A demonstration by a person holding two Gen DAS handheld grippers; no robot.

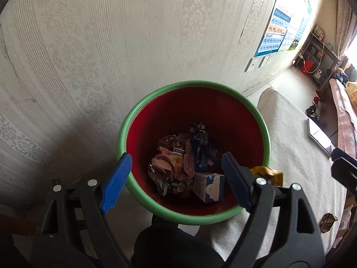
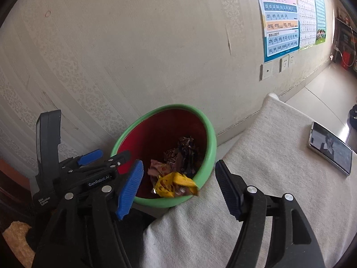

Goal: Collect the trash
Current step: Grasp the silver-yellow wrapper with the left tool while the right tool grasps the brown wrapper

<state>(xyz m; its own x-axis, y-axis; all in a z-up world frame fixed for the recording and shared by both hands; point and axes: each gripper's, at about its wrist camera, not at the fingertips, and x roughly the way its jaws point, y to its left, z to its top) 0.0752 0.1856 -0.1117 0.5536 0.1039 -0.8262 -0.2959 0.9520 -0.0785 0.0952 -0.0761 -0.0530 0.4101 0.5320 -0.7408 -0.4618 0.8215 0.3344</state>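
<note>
both tongs, left (image 1: 176, 178) and right (image 2: 178, 184), gape empty; yellow wrapper (image 2: 175, 184) drops between the right pair into the bin (image 2: 209, 147). next: fetch more trash.

We see our left gripper (image 1: 176, 169) and right gripper (image 2: 179, 178) built alike, with black plastic arms, ribbed blue finger pads (image 2: 130, 186), silver round rivets (image 2: 251, 189), and white "GenRobot.AI" lettering (image 2: 98, 182) on the left one's body.
</note>
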